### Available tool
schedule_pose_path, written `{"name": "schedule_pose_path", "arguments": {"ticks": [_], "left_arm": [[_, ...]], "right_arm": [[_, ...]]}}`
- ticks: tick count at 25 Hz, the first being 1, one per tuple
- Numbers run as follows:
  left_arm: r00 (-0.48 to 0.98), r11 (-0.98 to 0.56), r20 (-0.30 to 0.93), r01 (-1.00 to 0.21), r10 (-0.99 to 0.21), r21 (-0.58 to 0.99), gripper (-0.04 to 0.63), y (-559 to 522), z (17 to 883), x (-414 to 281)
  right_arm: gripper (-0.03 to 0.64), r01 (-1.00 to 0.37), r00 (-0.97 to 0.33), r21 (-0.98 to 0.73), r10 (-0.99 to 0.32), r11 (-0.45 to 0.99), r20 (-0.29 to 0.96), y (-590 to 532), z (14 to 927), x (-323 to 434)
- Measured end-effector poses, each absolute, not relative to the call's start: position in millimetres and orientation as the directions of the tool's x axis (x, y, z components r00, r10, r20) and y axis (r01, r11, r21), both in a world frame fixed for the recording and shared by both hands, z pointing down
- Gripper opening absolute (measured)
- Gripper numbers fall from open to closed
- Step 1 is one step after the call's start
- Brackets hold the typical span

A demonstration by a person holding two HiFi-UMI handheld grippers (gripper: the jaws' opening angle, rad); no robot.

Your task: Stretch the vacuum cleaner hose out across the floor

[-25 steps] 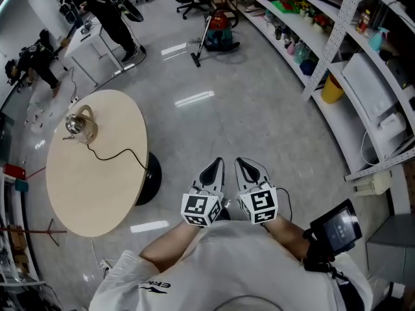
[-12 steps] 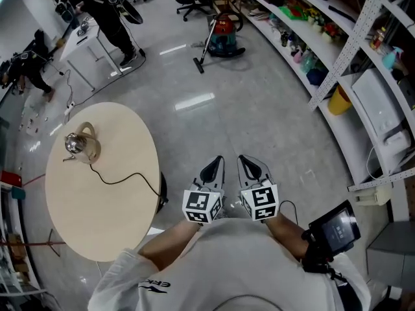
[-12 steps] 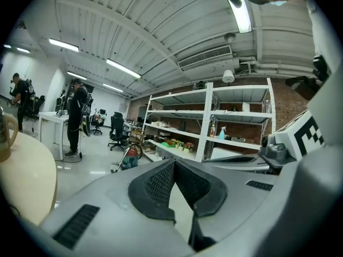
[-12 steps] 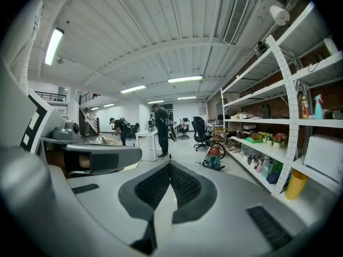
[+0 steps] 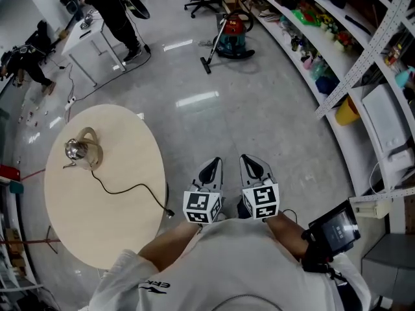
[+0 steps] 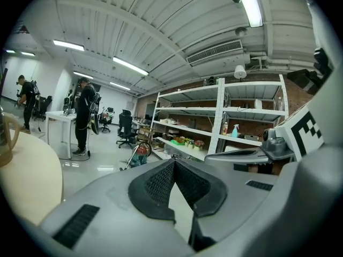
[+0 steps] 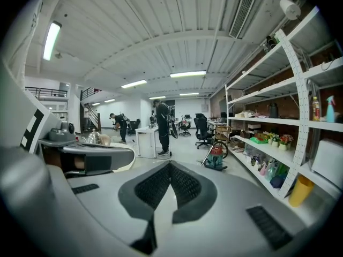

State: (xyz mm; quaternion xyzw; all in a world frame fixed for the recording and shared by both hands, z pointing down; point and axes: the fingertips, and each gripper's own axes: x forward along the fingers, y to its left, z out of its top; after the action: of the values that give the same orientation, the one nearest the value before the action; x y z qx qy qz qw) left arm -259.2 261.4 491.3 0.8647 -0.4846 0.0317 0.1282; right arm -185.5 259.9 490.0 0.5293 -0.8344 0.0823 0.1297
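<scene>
Pointing across the floor toward the far-off vacuum cleaner (image 5: 233, 34), left gripper (image 5: 216, 164) and right gripper (image 5: 247, 161) both have jaws pressed together, empty.

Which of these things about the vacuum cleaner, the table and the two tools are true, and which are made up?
1. The vacuum cleaner stands far across the floor, near the shelves. True.
2. The left tool is holding the vacuum's hose. False: it is shut with nothing in it, and it is far from the vacuum.
3. A kettle sits on the round table. True.
4. The right tool has its jaws wide open. False: its jaws are closed together and hold nothing.
</scene>
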Motion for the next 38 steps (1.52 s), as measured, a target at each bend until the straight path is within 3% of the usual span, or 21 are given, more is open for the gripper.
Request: {"name": "schedule_pose_path", "arguments": {"ticks": [9, 22, 38], "left_arm": [[0.473, -0.436, 0.197, -0.876, -0.859, 0.206, 0.003, 162, 492, -238], [0.457, -0.427, 0.189, -0.887, -0.869, 0.176, 0.003, 17, 484, -146], [0.488, -0.455, 0.212, -0.870, -0.847, 0.189, 0.003, -126, 495, -150]], "right_arm": [[0.002, -0.890, -0.437, -0.007, -0.846, 0.457, 0.305, 156, 491, -153], [0.002, -0.886, -0.444, -0.013, -0.839, 0.464, 0.315, 11, 498, -55], [0.002, -0.919, -0.370, -0.010, -0.854, 0.394, 0.365, -124, 514, -42]]}}
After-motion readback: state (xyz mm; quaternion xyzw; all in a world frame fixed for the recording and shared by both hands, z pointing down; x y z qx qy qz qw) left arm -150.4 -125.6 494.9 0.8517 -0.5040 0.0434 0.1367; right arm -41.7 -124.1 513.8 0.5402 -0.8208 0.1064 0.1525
